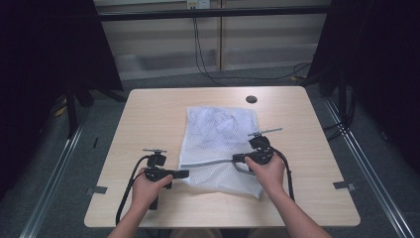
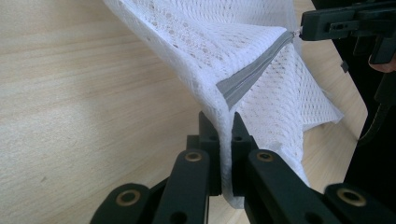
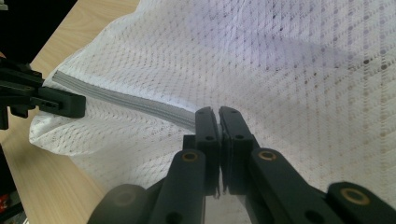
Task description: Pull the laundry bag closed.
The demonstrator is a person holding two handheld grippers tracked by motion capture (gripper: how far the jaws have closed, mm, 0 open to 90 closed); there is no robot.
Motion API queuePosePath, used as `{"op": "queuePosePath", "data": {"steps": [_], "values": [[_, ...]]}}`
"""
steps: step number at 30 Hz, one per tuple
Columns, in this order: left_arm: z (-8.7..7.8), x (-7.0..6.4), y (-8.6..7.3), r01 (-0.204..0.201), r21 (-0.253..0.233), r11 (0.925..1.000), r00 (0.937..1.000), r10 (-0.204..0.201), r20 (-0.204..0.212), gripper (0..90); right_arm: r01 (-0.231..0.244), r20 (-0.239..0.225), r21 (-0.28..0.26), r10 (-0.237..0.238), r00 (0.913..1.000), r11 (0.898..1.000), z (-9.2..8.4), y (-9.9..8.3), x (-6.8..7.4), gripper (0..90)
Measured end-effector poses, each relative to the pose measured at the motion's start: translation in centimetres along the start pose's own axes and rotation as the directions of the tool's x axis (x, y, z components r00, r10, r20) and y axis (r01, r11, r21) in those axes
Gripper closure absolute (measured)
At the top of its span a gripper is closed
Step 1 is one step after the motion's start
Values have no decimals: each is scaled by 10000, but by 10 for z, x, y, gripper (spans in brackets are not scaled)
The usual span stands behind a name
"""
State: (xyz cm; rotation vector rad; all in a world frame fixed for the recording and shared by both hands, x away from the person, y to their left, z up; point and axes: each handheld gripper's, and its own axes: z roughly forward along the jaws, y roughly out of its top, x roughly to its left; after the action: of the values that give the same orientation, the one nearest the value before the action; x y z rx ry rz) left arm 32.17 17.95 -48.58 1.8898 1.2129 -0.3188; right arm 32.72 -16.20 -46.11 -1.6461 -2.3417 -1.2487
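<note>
Mesh bag (image 1: 218,144) between two clamped grippers (image 2: 226,140) (image 3: 216,122)

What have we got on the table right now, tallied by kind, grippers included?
Mesh laundry bag, white with a grey zipper: 1
Grippers, each shut on the bag at the zipper: 2, left gripper and right gripper
Round black hole cover in the table: 1
Total: 4

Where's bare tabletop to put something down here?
Free: the strip between the mesh bag and the table's left edge, the strip on its right, and the far edge around the dark hole. Crowded: near centre, where left gripper and right gripper pinch the grey zipper.
</note>
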Motion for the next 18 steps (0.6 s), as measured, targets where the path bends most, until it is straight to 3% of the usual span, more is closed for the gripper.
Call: {"op": "queuePosePath", "data": {"steps": [18], "values": [[0, 0, 0, 53, -23, 10000, 10000, -53, -4, 891, -160, 49, -119, 161, 9999, 9998, -6, 0, -5, 868]]}}
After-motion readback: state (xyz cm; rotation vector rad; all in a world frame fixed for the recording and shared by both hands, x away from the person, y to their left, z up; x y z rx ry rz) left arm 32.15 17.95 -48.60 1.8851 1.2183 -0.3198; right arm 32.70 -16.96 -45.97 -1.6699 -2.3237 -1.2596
